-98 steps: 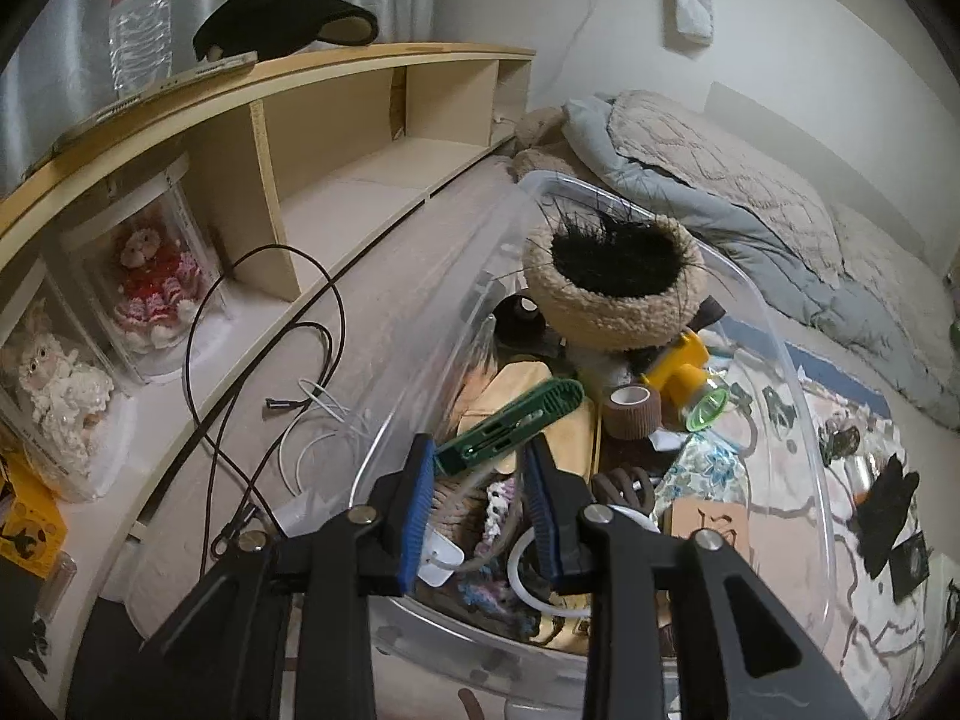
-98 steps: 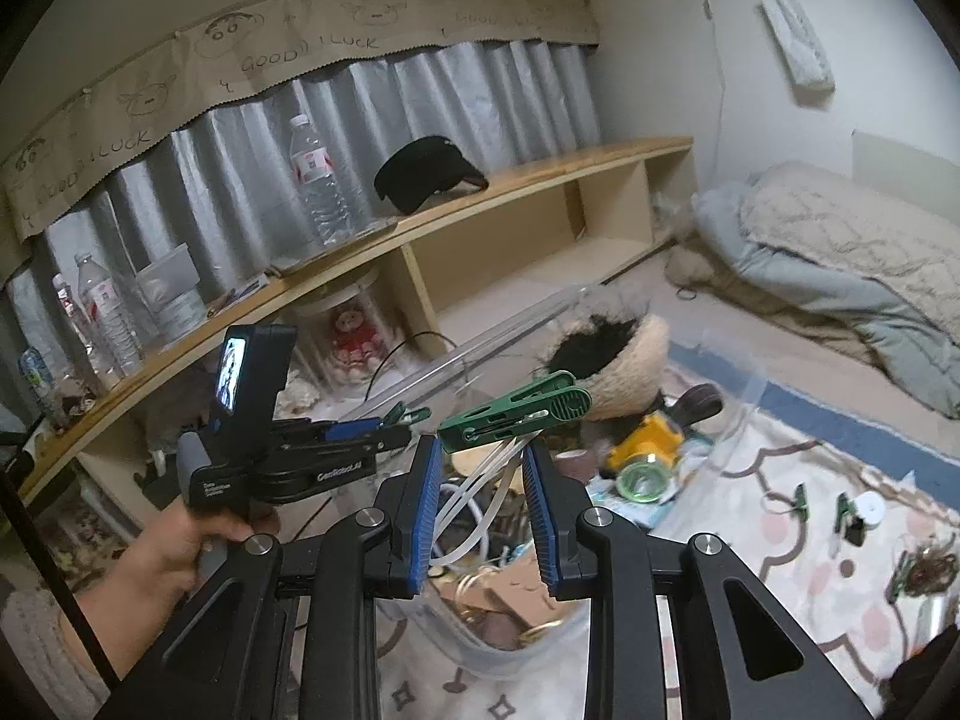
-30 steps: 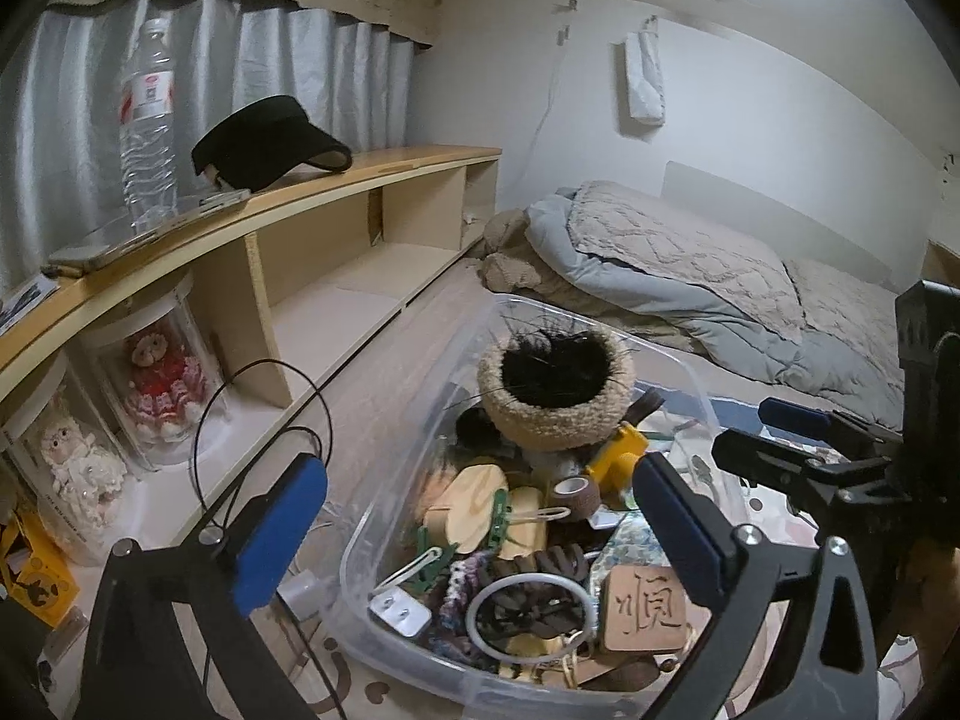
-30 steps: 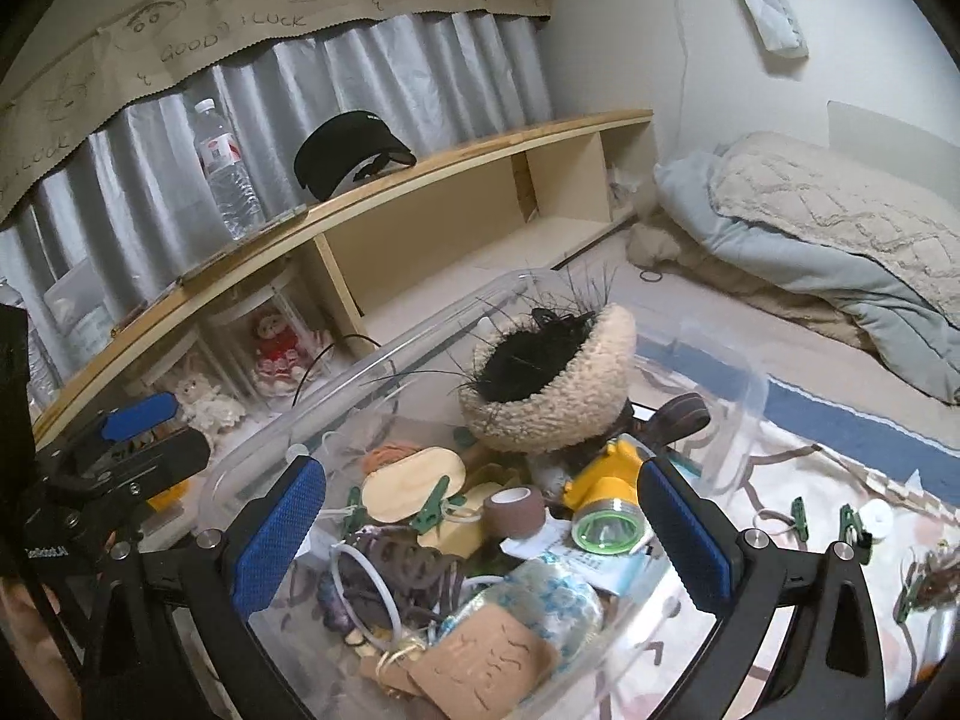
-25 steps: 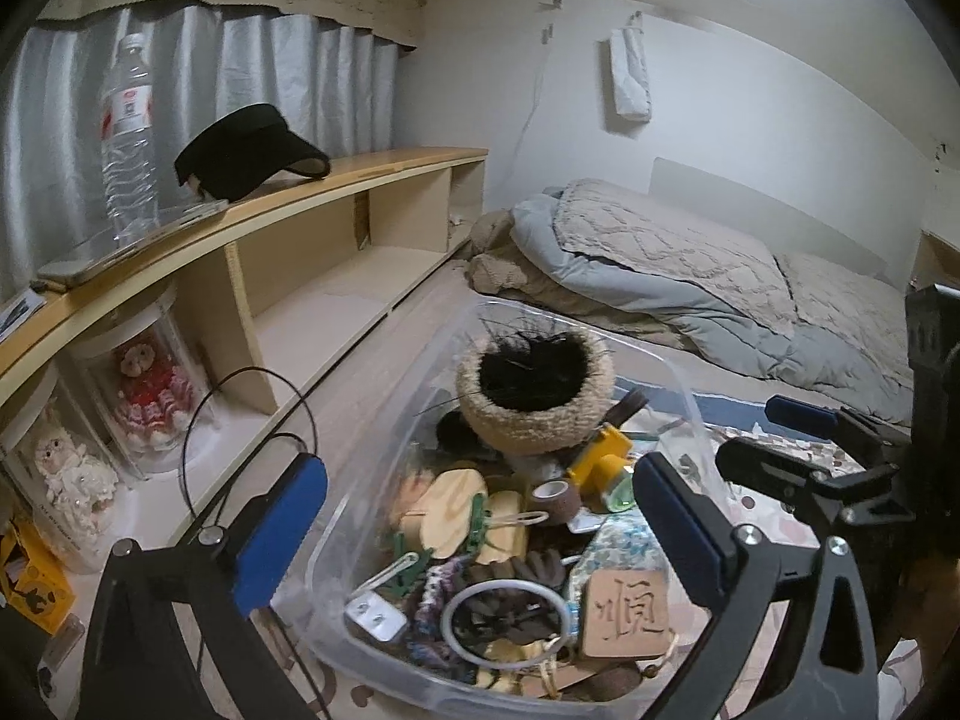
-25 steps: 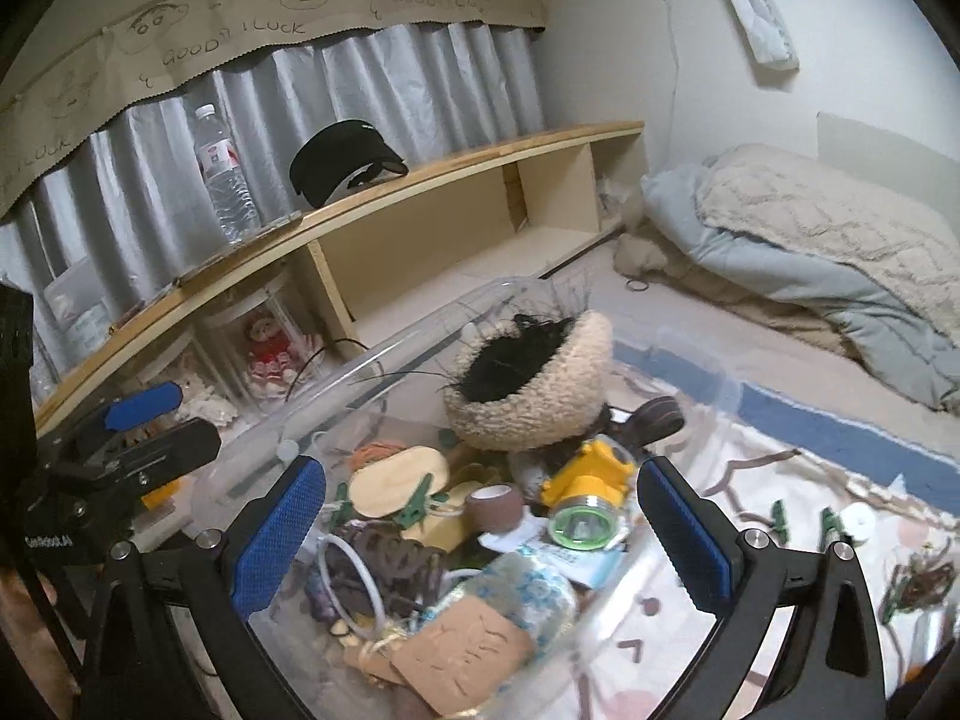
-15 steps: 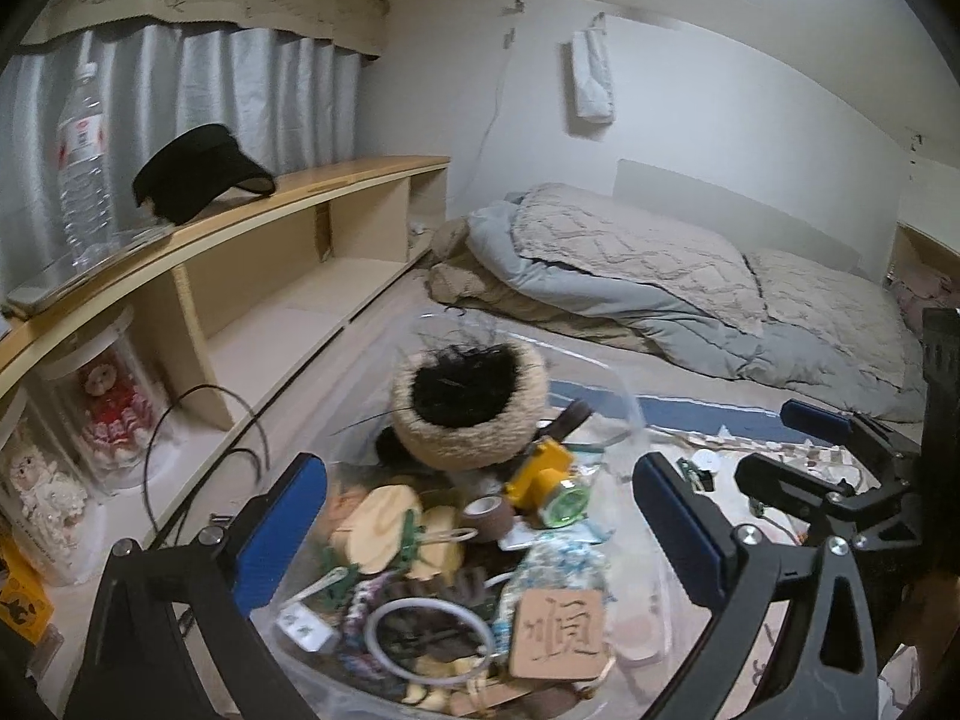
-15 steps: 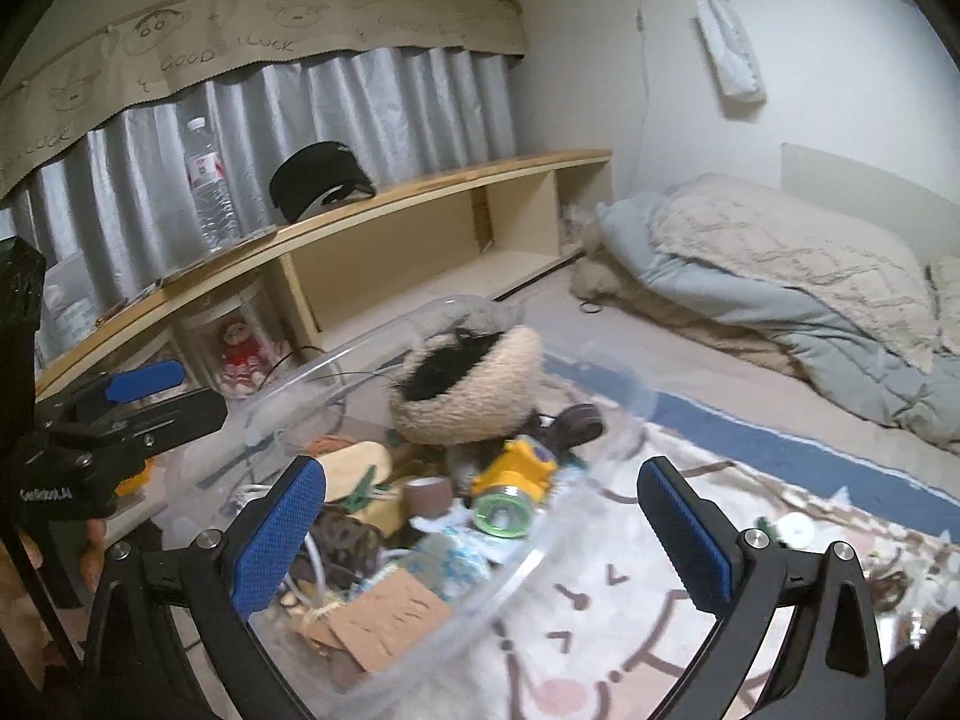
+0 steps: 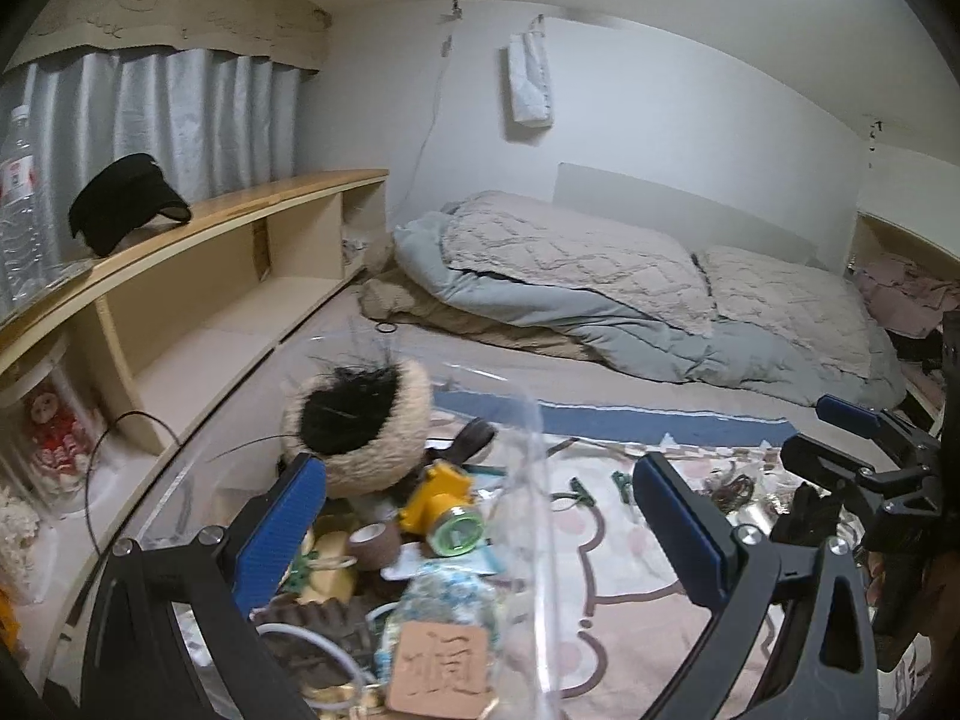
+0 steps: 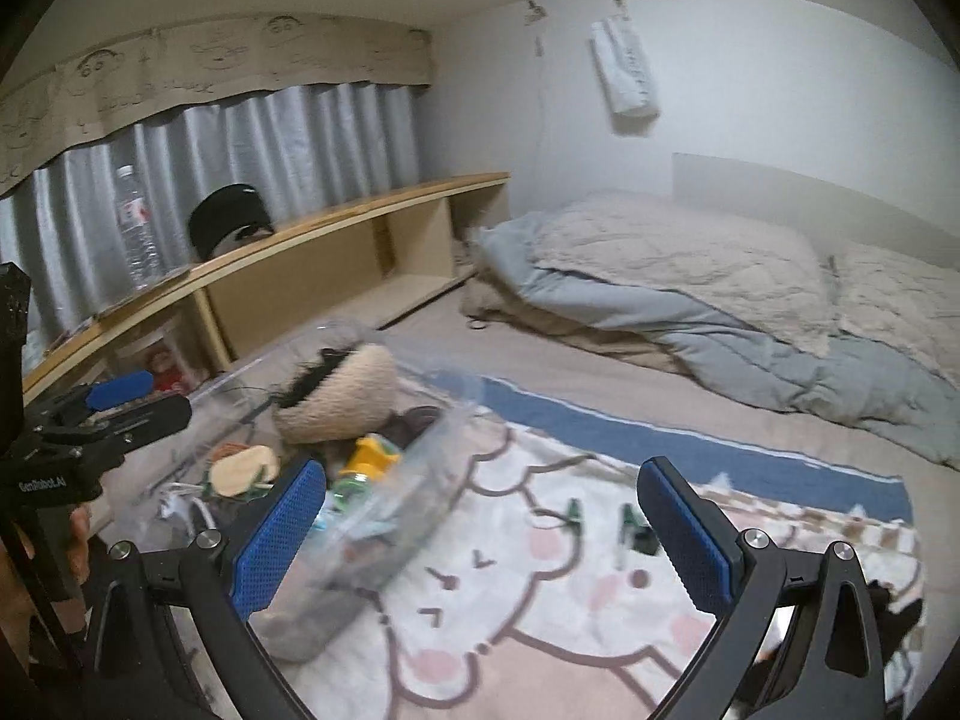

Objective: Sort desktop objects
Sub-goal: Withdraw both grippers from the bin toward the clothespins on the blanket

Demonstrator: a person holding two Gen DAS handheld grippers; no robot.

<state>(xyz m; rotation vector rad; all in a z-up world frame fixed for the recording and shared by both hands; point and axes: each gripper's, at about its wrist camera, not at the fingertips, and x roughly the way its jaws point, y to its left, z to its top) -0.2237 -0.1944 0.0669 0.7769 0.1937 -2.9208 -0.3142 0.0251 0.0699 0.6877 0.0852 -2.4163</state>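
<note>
Your clear plastic bin [image 9: 528,420] holds a fuzzy round hat [image 9: 360,426], a yellow flashlight [image 9: 441,504] and a tape roll [image 9: 375,543]; left gripper [image 9: 480,534] and right gripper [image 10: 483,534] are spread, empty.

A rumpled grey-and-beige quilt [image 9: 600,282] lies on the bed beneath a white wall. A black visor cap [image 9: 123,201] and a clear water bottle [image 10: 137,228] stand on a long wooden shelf [image 9: 240,240] before silver curtains [image 10: 270,150].
</note>
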